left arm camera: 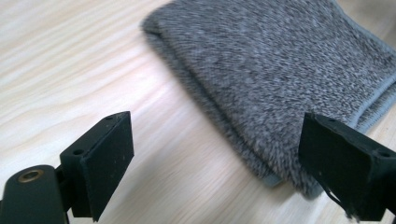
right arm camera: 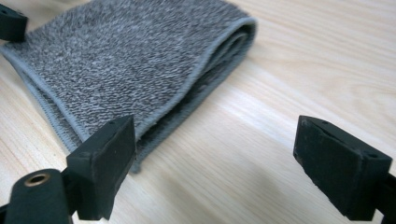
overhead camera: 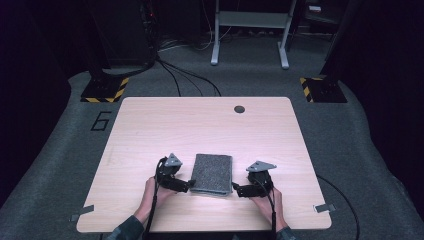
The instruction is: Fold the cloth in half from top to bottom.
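Observation:
A folded grey towel (overhead camera: 212, 173) lies flat on the light wooden table (overhead camera: 200, 125), near its front edge. My left gripper (overhead camera: 189, 184) sits just off the towel's left side, jaws wide apart and bare; in the left gripper view the towel (left arm camera: 280, 74) lies ahead with its near corner by the right jaw, apart from the pads. My right gripper (overhead camera: 236, 189) rests by the towel's near right corner, open with nothing between its jaws. In the right gripper view the towel (right arm camera: 126, 60) lies ahead on the left, its folded layers facing me, and the left gripper's jaw tip (right arm camera: 11, 21) peeks in at the top left.
A round cable hole (overhead camera: 239, 109) sits near the table's far edge. Beyond the table are carpet, floor cables (overhead camera: 185, 75), a grey metal frame (overhead camera: 250, 30) and two black-and-yellow striped bases (overhead camera: 105, 89). Tape tabs (overhead camera: 325, 207) mark the front corners.

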The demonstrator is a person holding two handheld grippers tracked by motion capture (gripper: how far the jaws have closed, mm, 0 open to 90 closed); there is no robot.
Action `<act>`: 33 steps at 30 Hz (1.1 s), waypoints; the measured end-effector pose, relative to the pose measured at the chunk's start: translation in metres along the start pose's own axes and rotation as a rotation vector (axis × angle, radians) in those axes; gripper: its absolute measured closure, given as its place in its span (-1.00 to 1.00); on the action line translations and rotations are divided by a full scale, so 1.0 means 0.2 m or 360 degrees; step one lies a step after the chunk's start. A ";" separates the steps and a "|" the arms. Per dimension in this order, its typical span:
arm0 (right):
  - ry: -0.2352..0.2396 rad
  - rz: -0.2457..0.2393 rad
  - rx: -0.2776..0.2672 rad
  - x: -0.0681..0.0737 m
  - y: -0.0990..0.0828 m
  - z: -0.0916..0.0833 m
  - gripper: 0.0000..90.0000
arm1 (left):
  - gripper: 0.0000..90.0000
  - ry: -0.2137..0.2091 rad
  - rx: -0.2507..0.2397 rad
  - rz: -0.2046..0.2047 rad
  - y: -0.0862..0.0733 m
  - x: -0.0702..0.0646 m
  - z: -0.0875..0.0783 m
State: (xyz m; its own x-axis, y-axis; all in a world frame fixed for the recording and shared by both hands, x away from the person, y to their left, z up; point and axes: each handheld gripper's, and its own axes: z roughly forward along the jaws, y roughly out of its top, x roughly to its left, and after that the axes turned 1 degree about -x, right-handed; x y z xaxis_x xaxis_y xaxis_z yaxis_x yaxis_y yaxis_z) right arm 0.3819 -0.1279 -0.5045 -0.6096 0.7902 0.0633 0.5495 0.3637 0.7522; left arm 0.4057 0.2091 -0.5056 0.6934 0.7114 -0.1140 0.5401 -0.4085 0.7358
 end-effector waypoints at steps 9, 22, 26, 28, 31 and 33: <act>-0.0105 0.0068 -0.0078 -0.12 -0.07 -0.16 -0.75 | -0.81 0.0130 -0.0088 -0.0082 -0.10 0.10 -0.20; -0.0291 0.0225 -0.0064 -0.35 -0.29 -0.30 -0.75 | -0.83 0.0351 -0.0050 -0.0244 -0.34 0.26 -0.35; -0.0349 0.0264 -0.0051 -0.42 -0.34 -0.33 -0.76 | -0.84 0.0392 -0.0046 -0.0287 -0.40 0.29 -0.37; -0.0375 0.0276 -0.0025 -0.46 -0.36 -0.34 -0.77 | -0.84 0.0404 -0.0035 -0.0307 -0.43 0.30 -0.38; -0.0402 0.0291 -0.0003 -0.50 -0.39 -0.35 -0.77 | -0.85 0.0442 -0.0059 -0.0321 -0.46 0.31 -0.39; -0.0409 0.0314 0.0002 -0.52 -0.41 -0.35 -0.78 | -0.85 0.0453 -0.0078 -0.0324 -0.47 0.31 -0.40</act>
State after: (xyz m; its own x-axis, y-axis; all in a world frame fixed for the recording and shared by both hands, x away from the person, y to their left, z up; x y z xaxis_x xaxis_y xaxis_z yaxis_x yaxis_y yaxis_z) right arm 0.3606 -0.2730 -0.5268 -0.3273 0.9441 0.0398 0.6435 0.1918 0.7410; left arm 0.3609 0.3372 -0.5283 0.4095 0.9092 -0.0758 0.6252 -0.2191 0.7491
